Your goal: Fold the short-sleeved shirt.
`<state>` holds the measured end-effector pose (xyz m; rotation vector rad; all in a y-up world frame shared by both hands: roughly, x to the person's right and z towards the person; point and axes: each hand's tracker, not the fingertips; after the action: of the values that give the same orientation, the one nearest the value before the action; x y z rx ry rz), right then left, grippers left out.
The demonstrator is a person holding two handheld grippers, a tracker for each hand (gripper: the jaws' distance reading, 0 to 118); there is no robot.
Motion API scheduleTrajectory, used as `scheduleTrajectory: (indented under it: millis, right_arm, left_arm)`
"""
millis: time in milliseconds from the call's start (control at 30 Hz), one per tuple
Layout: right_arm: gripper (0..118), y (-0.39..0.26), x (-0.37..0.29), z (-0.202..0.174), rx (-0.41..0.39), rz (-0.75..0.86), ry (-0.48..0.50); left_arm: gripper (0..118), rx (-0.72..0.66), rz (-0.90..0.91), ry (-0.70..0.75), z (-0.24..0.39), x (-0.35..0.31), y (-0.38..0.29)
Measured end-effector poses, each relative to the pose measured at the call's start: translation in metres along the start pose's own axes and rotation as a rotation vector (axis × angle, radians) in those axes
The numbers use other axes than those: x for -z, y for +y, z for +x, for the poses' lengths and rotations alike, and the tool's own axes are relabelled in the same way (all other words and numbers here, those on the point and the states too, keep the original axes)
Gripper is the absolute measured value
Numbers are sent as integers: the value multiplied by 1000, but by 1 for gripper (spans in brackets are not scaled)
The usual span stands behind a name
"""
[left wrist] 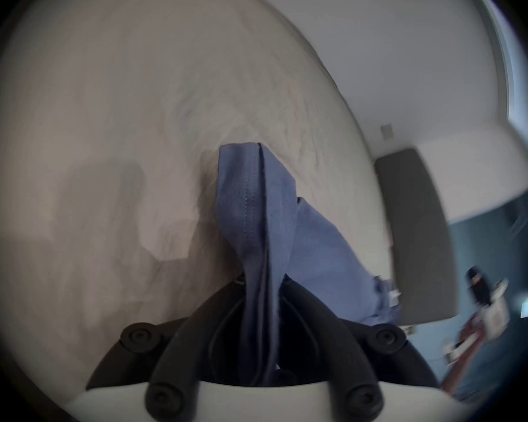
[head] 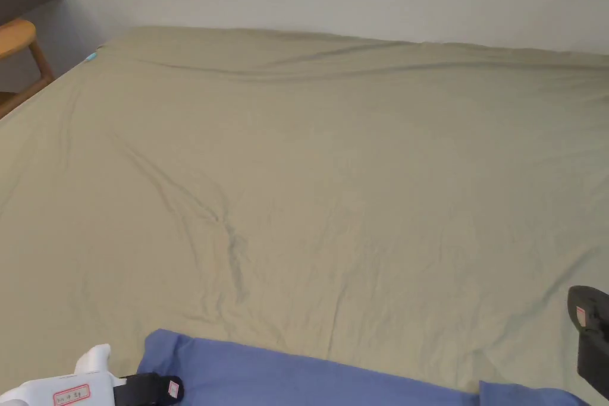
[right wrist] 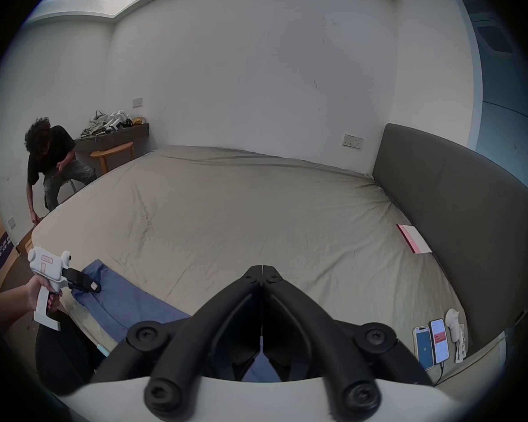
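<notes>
Clamped between the jaws of the left gripper (left wrist: 261,279) is a hemmed fold of the blue short-sleeved shirt (left wrist: 256,215), which is seen in the head view lying along the near edge of the bed (head: 333,187). At the near left corner of the bed the left gripper is held by a hand (right wrist: 45,288) on its white handle. Above the near edge, toward the right, the right gripper (right wrist: 262,268) is held with its jaws closed tip to tip and nothing gripped between them. A wrinkled beige sheet is spread over the whole bed. Along the right edge a grey headboard (right wrist: 457,215) is set, with a pink-edged book (right wrist: 413,239) and two phones (right wrist: 432,348) laid beside it. At the far left corner a wooden stool (head: 18,38) and a dark shelf (right wrist: 116,138) are placed against the white wall, where a person (right wrist: 52,166) is seated, bent forward.
</notes>
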<state>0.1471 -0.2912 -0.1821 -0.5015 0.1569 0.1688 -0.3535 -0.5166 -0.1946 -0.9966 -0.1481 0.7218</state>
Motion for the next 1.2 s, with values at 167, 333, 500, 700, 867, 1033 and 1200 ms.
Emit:
scheduleTrajectory:
  millis: [167,333,500,700,867,1033,1200]
  right_arm:
    - [1,0,-3,-2,-21,1,-14]
    - [1,0,-5,-2,-28,3,-19]
    - [1,-2,-8,3,-32,9,-27]
    - [1,-6,-9,13,-16,16,-35]
    - [1,-10,-5,15,7,10,-23]
    - [1,-13,-6,17,-1,14,-13]
    - [1,-21,-8,27,9,3,-17]
  left_arm:
    - [6,317,41,208,11,11,7]
    - [6,339,73,243,13,3,16]
    - [6,349,150,375,0,-14,29]
    - [6,210,212,436,14,-49,35]
    - [6,337,208,403,76,-58,24]
    - [6,318,137,241,130,-30,3]
    - [6,361,32,205,158,31,-21]
